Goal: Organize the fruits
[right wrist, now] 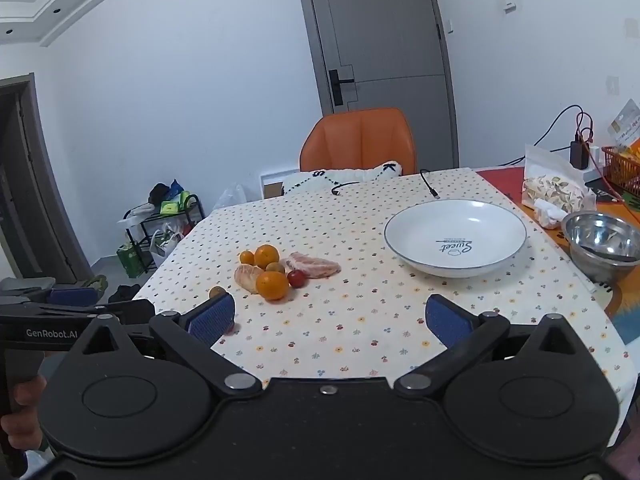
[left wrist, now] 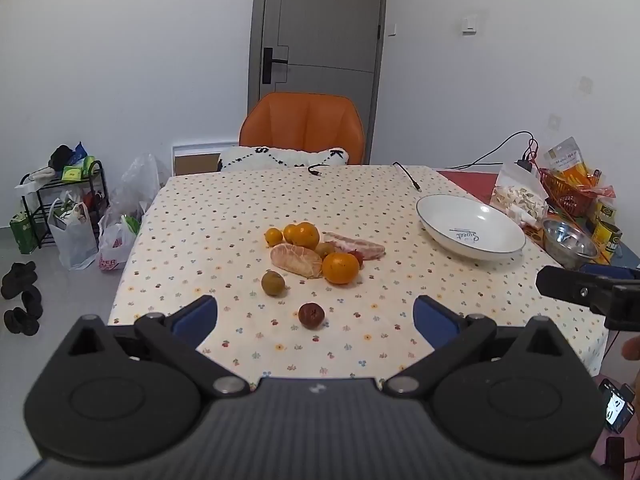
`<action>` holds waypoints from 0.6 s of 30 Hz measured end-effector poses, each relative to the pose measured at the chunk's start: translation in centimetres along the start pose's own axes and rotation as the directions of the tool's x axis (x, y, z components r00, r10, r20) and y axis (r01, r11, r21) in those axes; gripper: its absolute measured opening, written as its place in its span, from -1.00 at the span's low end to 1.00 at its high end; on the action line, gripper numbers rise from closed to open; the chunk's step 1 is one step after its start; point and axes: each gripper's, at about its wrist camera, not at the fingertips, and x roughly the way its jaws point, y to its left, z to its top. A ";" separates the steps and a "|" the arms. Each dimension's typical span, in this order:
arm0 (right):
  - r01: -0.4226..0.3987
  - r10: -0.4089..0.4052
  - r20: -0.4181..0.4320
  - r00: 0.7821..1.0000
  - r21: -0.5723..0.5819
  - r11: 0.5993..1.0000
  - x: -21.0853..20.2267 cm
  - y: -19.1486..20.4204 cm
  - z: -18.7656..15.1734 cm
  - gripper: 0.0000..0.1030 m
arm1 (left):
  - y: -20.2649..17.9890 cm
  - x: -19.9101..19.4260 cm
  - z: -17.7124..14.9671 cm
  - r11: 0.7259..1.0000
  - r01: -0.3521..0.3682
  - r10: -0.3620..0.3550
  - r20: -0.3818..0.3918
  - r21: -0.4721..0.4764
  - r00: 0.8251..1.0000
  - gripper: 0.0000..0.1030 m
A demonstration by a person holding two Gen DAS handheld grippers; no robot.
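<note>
Left wrist view: left gripper [left wrist: 316,320] fills the lower frame, jaws spread wide, nothing between the blue pads [left wrist: 196,318]. Fruit cluster at frame centre on the dotted tablecloth [left wrist: 224,208]: large orange [left wrist: 341,267] touching a peeled citrus piece [left wrist: 296,260], second orange [left wrist: 301,235] and small orange [left wrist: 274,237] behind them, a slab of raw meat [left wrist: 354,245] just right of the cluster. A brownish-green round fruit [left wrist: 273,283] sits apart toward the lower left, a dark red fruit [left wrist: 311,315] lies alone nearest the gripper, between the pads in the picture. Bare cloth lies between the cluster and the white dish [left wrist: 470,226] at right centre. The cloth's left edge runs diagonally at left; floor and bags [left wrist: 76,232] lie beyond it. The right gripper's body shows at the right edge. Right wrist view: right gripper [right wrist: 328,318] in the lower frame, jaws wide apart and empty. Same cluster sits left of centre, large orange [right wrist: 273,285] foremost, a small red fruit [right wrist: 296,278] beside it, meat [right wrist: 316,266] to its right. White dish [right wrist: 456,236] at right centre, well apart from the fruit, open cloth between. A steel bowl [right wrist: 604,244] stands near the right edge of the frame. An orange chair [right wrist: 358,140] stands behind the far table edge.
</note>
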 end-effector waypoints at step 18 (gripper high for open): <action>0.002 -0.003 -0.015 1.000 -0.012 1.000 0.1 0.1 -0.2 1.00 | 0.1 0.1 -0.2 1.000 -0.003 0.003 -0.005 -0.003 1.000 1.00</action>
